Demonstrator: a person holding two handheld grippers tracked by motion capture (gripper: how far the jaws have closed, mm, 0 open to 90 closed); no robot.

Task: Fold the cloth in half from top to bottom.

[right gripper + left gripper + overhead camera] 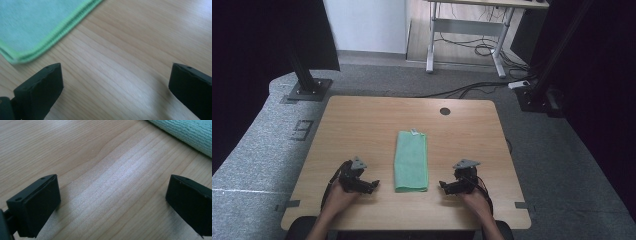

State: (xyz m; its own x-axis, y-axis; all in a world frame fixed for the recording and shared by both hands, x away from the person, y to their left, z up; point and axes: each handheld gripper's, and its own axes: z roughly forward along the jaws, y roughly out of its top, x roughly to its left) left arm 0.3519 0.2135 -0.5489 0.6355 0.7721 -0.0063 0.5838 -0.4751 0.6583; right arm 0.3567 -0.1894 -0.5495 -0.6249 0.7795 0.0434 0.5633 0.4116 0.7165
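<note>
Near the bottom centre of the high view, a folded green cloth (pixel 411 161) lies flat on the wooden table (pixel 362 125), its long side running up the frame and a small white tag at its upper end; to its lower left sits the left gripper (pixel 373 185), held in a hand (pixel 338 197) that enters from the bottom edge; to its lower right sits the right gripper (pixel 443 186), held in the other hand (pixel 476 200); both grippers rest low on the table, each apart from the cloth and pointing inward toward it.

Across the left gripper view, the two black jaws stand wide apart at the lower left and lower right of the frame with bare wood between them, gripping nothing; the cloth (pixel 190 132) fills the upper right corner, clear of the jaws.

Along the bottom of the right gripper view, the jaws are likewise spread wide over bare wood, holding nothing; the cloth (pixel 37 25) occupies the upper left of the frame, its stitched layered edges running diagonally and its corner lying just above the left-hand jaw, though whether they touch cannot be told.

A dark round hole (pixel 445 111) marks the table near its upper edge.
</note>
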